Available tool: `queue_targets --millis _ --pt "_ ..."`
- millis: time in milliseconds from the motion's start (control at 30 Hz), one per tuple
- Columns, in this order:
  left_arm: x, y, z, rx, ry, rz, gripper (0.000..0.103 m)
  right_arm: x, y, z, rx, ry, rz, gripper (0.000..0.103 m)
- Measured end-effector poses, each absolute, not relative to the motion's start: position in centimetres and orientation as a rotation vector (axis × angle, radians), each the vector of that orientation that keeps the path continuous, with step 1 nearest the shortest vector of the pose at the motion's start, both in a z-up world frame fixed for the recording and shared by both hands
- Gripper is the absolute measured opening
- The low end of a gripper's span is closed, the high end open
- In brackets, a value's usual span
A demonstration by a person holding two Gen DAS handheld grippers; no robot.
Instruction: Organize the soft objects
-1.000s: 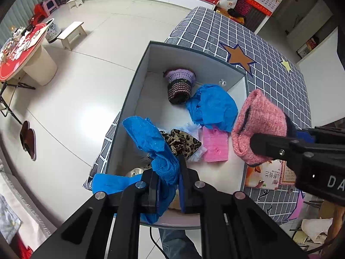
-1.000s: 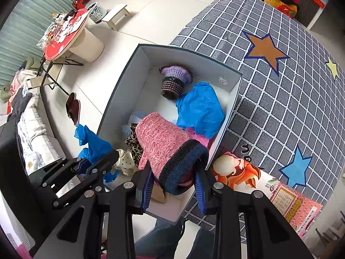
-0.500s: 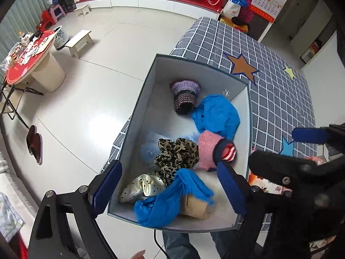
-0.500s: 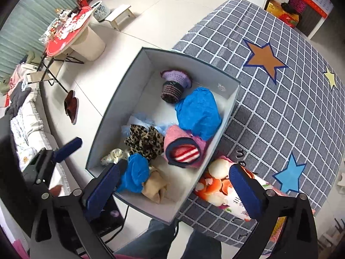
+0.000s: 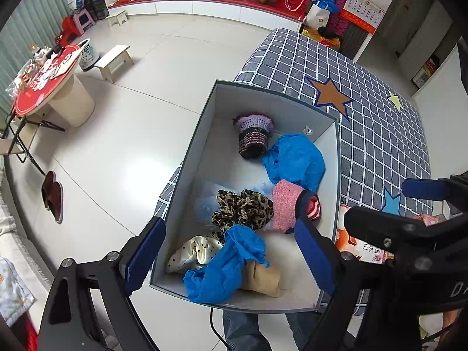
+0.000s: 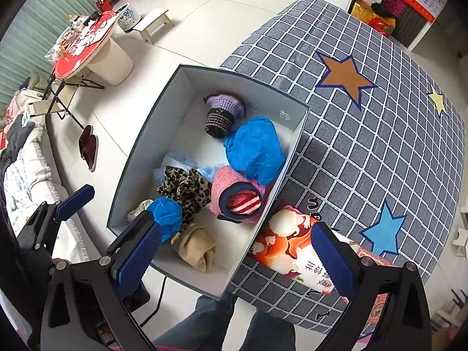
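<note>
Both claws hang wide open and empty above the grey box (image 5: 201,134) on the checked surface (image 6: 365,152). Only the right wrist view shows the red stripes inside the pink knit roll (image 6: 234,193), between the right claw (image 6: 237,257) fingers. Only the left view shows the dotted white cloth (image 5: 193,251) well, between the left claw (image 5: 228,260) fingers. The blue cloth (image 5: 222,272) partly hides the beige piece (image 5: 263,278). A printed packet (image 6: 292,248) lies beside the box, partly behind a right finger.

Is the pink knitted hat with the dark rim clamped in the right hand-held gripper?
No. The pink knitted hat lies inside the grey open box, and the right hand-held gripper hangs over it with its jaws wide apart.
</note>
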State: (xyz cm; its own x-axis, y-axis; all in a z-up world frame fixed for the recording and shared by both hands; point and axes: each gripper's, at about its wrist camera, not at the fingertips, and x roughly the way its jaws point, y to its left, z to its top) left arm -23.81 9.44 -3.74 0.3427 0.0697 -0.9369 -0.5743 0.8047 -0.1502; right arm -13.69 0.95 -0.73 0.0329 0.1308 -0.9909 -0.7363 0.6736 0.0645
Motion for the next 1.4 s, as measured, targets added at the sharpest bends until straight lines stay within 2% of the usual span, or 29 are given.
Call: queue_targets --millis 967,1400 --pt "-25.7 7.6 -2.0 -0.459 1.119 0.292 0.094 -16.3 0.9 0.8 -0.546 1.334 0.704 0.102" --pt "-28.3 5.9 -1.2 -0.334 1.146 0.252 0.094 -17.9 -0.7 1.6 -0.513 1.274 0.623 0.102"
